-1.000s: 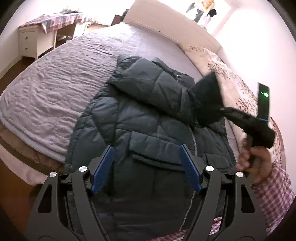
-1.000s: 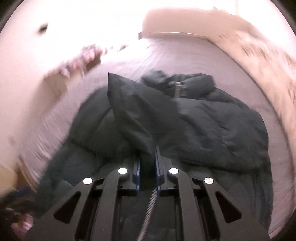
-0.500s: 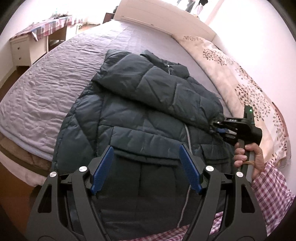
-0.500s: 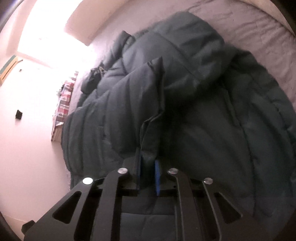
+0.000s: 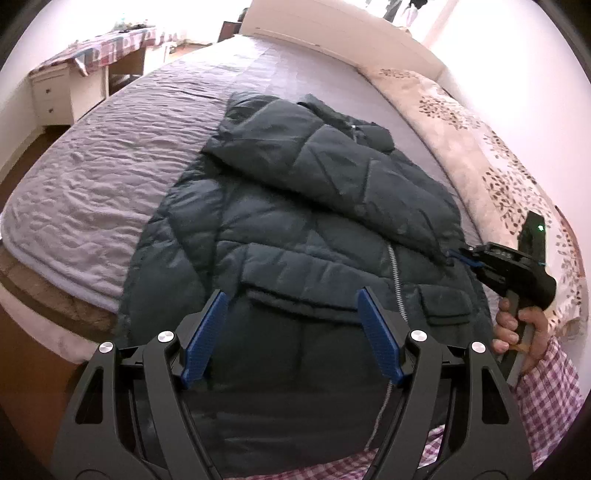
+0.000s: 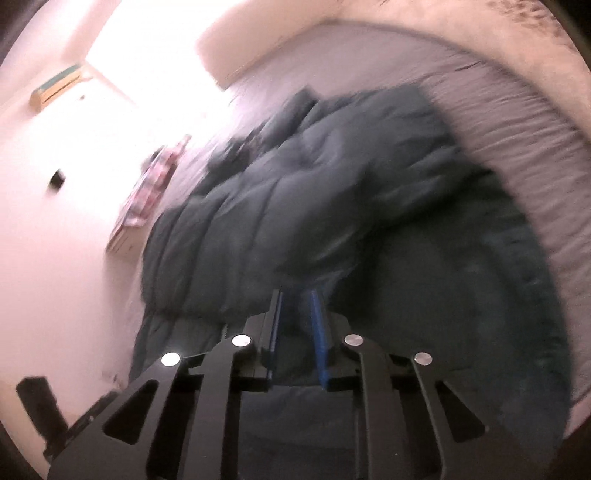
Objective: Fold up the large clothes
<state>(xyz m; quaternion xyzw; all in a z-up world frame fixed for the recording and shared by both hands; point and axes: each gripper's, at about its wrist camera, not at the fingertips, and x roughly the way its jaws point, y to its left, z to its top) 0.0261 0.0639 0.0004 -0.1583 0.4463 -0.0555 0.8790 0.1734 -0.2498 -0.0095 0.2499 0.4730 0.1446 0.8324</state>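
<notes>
Left gripper (image 5: 291,332): jaws spread wide, nothing between the blue pads (image 5: 202,338), held above the near part of the jacket (image 5: 295,229).

Right gripper (image 6: 296,326): jaws nearly together with a narrow gap; dark fabric of the jacket (image 6: 332,206) appears to sit between the pads (image 6: 318,332), but motion blur prevents confirming a clamp. Seen from the left wrist view, right gripper (image 5: 466,255) at the right edge of the jacket, tips touching the end of the sleeve (image 5: 332,173). Right hand (image 5: 519,328) wrapped around the handle, plaid cuff just below.

Jacket: dark, quilted, spread front-up on the bed (image 5: 110,147), hem near, collar far. Sleeve folded diagonally across the chest, from far left to near right. Zip (image 5: 395,280) running down the middle. Flap pockets on both sides of the zip, near the hem; contents not visible.

Bed: grey quilted cover. Floral bedding (image 5: 480,147) along the right side. Headboard (image 5: 332,29) at the far end. Desk (image 5: 74,85) with plaid cloth at far left.
</notes>
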